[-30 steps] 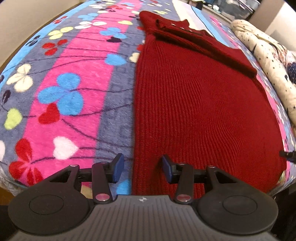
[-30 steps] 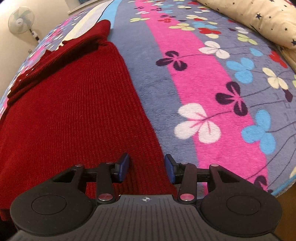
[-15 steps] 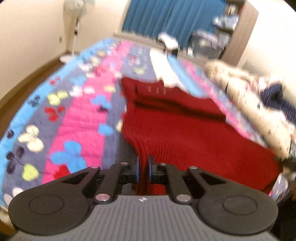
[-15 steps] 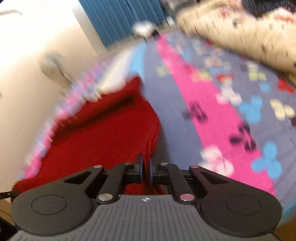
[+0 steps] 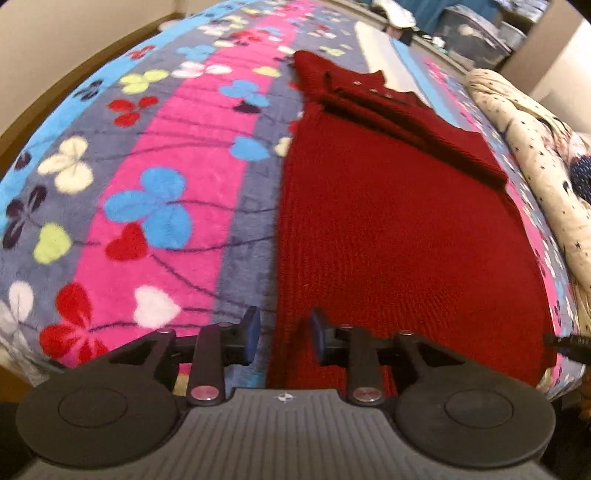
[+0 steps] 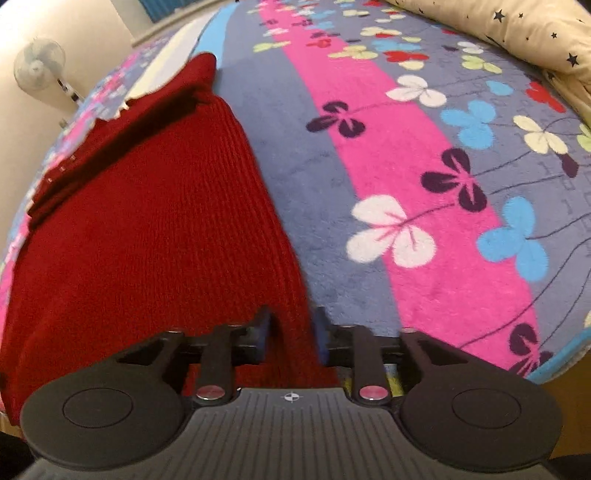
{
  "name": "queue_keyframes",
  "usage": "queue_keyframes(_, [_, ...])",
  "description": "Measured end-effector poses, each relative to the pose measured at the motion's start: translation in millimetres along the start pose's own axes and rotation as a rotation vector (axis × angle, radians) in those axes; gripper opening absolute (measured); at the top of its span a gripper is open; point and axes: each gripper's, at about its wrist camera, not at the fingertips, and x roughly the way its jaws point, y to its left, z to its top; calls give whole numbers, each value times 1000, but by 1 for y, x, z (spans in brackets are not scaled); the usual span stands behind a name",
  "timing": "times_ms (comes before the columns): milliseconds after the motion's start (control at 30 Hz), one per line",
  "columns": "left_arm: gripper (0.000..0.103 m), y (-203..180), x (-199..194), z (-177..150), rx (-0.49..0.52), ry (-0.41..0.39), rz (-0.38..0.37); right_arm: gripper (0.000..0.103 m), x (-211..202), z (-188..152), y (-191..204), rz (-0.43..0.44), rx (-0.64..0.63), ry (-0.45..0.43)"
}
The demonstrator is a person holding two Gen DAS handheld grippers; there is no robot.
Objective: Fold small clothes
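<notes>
A dark red knitted sweater point(image 5: 388, 221) lies flat on the bed, its sleeves folded across the far collar end. My left gripper point(image 5: 284, 332) hangs low over the near hem at the sweater's left edge. Its jaws are opening; the cloth edge lies between them, clear of the blue pads point(image 5: 252, 332). In the right wrist view the sweater point(image 6: 147, 240) fills the left half. My right gripper point(image 6: 291, 330) straddles the hem's right corner. Its jaws are opening too, and a ridge of cloth stands between them without being pinched.
A fleece blanket point(image 5: 166, 147) with pink, grey and blue stripes and clover prints covers the bed point(image 6: 406, 147). A cream star-print quilt point(image 5: 546, 147) is bunched along the right side point(image 6: 498, 29). A standing fan point(image 6: 38, 68) and storage boxes point(image 5: 480, 33) stand beyond the bed.
Both grippers shut on the near hem and lifted it half a second ago. Now they are back down with jaws apart, and the sweater lies flat again.
</notes>
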Motion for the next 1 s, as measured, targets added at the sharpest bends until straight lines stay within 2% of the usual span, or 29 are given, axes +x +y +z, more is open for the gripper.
queue_keyframes(167, [32,-3,16,-3,-4,77,-10,37,7,-3,2,-6,-25,16])
queue_keyframes(300, [32,-10,21,-6,40,77,13,37,8,-4,10,-2,-65,26])
queue_keyframes(400, [30,-10,19,-8,36,77,12,28,6,-7,15,0,-102,24])
queue_keyframes(467, [16,-12,18,-8,47,76,4,17,5,-5,14,11,-96,20])
queue_keyframes(567, [13,-15,14,-7,57,62,-2,13,1,-5,11,34,-82,5])
queue_keyframes(633, [14,-13,10,-6,35,52,-23,13,-2,-4,11,47,-76,-8])
queue_keyframes(700, [21,-8,10,-4,-11,50,-27,14,-3,-4,12,41,-79,-9])
queue_keyframes(733, [30,-4,11,-3,-44,51,-23,19,-1,-4,13,29,-86,-3])
queue_keyframes(767, [33,0,14,-1,-67,62,-19,21,2,-5,16,11,-107,2])
queue_keyframes(833, [32,1,19,-3,-76,96,-20,34,5,-9,24,0,-162,18])
queue_keyframes(867, [33,-1,20,-3,-51,96,-14,35,6,-10,29,-9,-190,22])
queue_keyframes(900, [32,-8,19,-4,-10,91,-4,35,7,-11,31,-19,-207,21])
queue_keyframes(967, [16,-16,19,-7,43,89,-6,33,7,-10,31,-18,-205,22])
queue_keyframes(1000, [13,-17,18,-8,53,81,-5,30,6,-10,29,-12,-195,20])
